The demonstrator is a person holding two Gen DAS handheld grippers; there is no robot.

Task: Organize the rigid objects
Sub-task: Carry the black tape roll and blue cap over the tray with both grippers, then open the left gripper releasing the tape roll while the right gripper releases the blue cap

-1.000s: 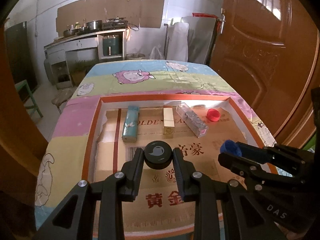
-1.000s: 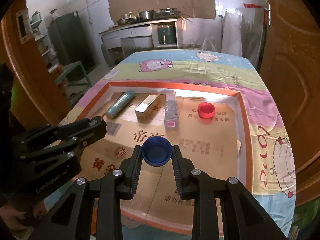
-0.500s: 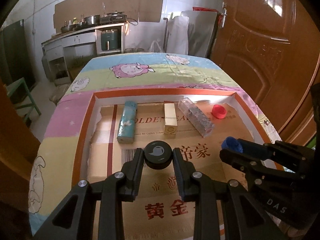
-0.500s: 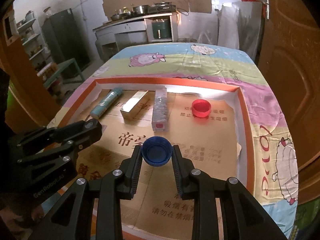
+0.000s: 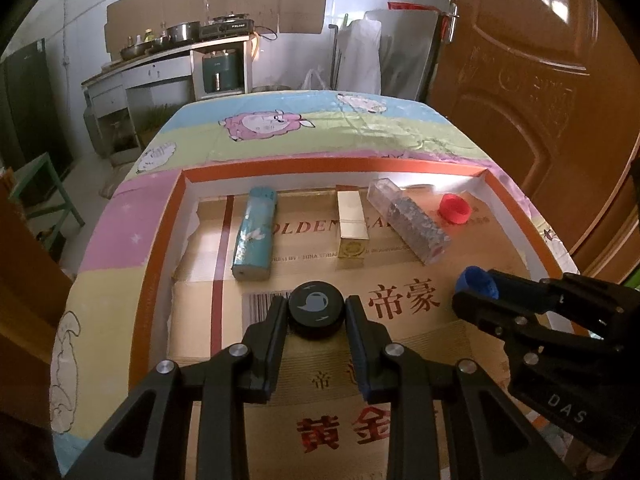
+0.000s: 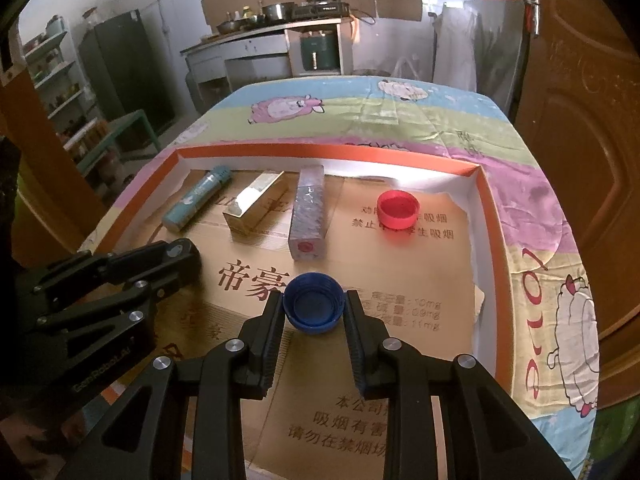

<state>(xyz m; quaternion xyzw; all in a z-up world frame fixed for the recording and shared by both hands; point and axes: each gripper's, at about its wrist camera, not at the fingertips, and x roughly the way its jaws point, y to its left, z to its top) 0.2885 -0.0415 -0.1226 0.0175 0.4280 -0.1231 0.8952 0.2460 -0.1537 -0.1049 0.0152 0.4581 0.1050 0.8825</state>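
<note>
Cardboard tray (image 5: 160, 240) holds 3 boxes; left tool (image 5: 317, 316) pinches black cap (image 5: 316, 309), right tool (image 6: 314, 308) blue cap (image 6: 314, 303).

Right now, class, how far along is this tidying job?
Done: teal box, gold box, clear box and red cap lined up along the tray's far side. In hand: left gripper holds black cap, right gripper blue cap. Left: placing both.

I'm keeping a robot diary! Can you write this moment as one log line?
left gripper: shut on black cap | right gripper: shut on blue cap | red cap: in tray
</note>
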